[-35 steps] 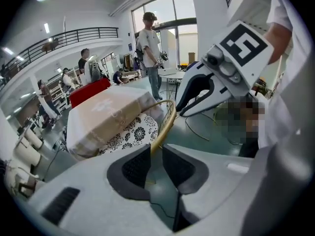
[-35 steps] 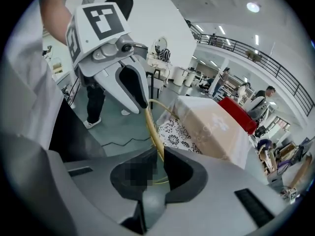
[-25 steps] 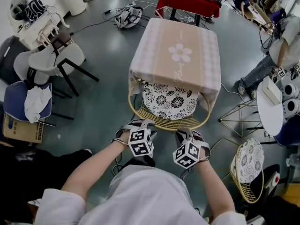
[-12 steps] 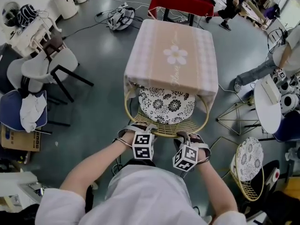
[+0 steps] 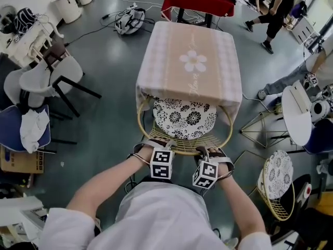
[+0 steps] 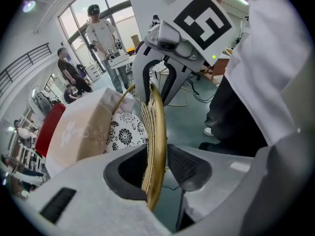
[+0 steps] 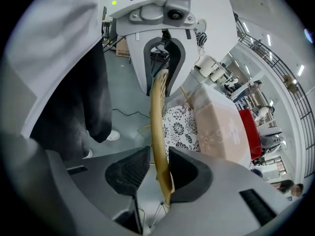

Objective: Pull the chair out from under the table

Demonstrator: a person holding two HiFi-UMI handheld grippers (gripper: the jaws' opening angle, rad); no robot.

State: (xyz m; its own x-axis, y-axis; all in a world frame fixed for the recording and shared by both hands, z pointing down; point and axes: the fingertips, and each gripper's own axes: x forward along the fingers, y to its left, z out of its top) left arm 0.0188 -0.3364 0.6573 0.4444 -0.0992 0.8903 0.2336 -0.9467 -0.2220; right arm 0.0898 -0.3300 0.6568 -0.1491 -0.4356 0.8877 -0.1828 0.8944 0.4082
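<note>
The left gripper has its jaws apart, straddling the gold back rim of the chair. The rim is not clamped.

The right gripper has the same rim between its jaws. They are closing, with a gap left at one pad.

Two spaced holds should keep the pull straight.

Beyond both grippers, the chair's seat sits tucked under the table.

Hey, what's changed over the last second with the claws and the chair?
The left claw and right claw sank a little onto the chair, at its gold back rim. The rim sits between both pairs of jaws, unclamped, and the right claw's jaws are closing. The chair is still tucked under the table.
</note>
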